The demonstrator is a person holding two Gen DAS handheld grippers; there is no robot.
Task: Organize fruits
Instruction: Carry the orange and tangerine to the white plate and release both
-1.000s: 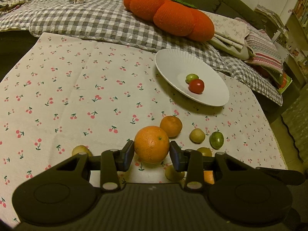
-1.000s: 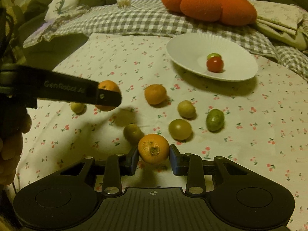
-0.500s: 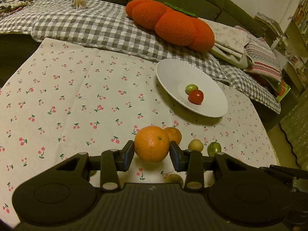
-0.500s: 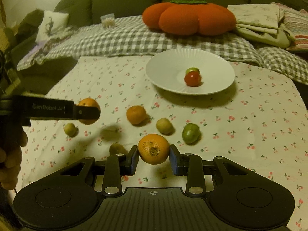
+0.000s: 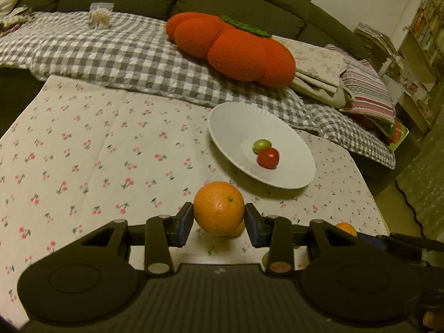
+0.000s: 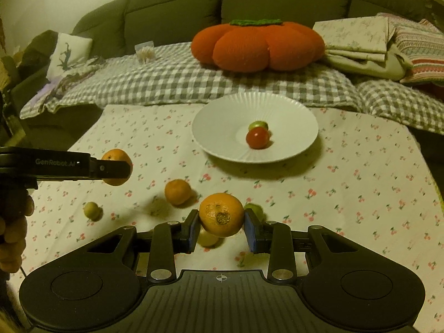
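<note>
My left gripper (image 5: 219,219) is shut on a large orange (image 5: 218,207) held above the cherry-print cloth, short of the white plate (image 5: 236,127). The plate holds a red tomato (image 5: 267,158) and a small green fruit (image 5: 260,145). My right gripper (image 6: 222,222) is shut on a scarred orange (image 6: 221,214), also held above the cloth in front of the plate (image 6: 222,122). The left gripper (image 6: 116,168) with its orange shows at the left of the right wrist view. A tangerine (image 6: 177,192) and a small yellow-green fruit (image 6: 92,210) lie on the cloth.
A checked blanket (image 6: 166,83), an orange pumpkin cushion (image 6: 258,44) and folded linens (image 6: 358,47) lie on the sofa behind the table. Two more small fruits (image 6: 208,238) sit partly hidden under my right gripper. The table's right edge (image 5: 371,194) drops to the floor.
Both grippers have risen and moved forward toward the plate, each still holding its orange. The loose fruits on the cloth have slipped lower in view or behind the grippers.
</note>
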